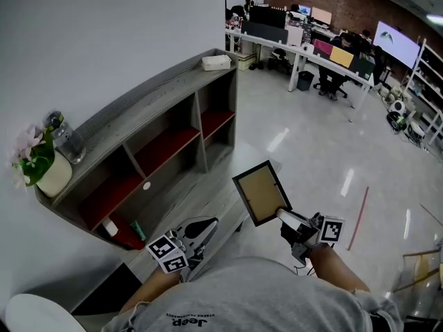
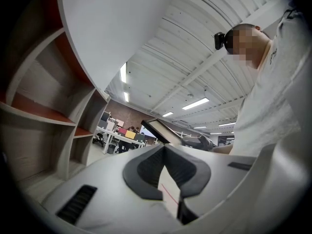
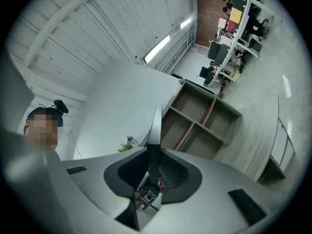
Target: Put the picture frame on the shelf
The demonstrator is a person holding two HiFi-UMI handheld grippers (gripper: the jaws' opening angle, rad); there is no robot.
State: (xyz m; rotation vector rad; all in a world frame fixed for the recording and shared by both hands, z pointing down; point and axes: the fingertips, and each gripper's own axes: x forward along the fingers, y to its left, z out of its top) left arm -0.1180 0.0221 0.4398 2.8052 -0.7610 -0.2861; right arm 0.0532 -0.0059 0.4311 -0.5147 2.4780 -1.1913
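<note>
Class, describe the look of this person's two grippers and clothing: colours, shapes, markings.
The left gripper and right gripper are pale grey, with dark grey pads lining the jaws. Each carries a cube of black-and-white square markers. The person wears a grey T-shirt with lettering.

picture frame (image 3: 155,130) is edge-on in the right gripper view, so its face can't be seen. Its bottom edge is buried between the fingers of the right gripper (image 3: 150,172). In the left gripper view the frame's lower part is hidden behind the left gripper (image 2: 164,147). Head view: white bit (image 1: 109,227) and green bit (image 1: 138,231) in the shelf (image 1: 138,126) end compartment are too small to ID. White round thing (image 1: 31,315) is cut off by the bottom-left corner.
</note>
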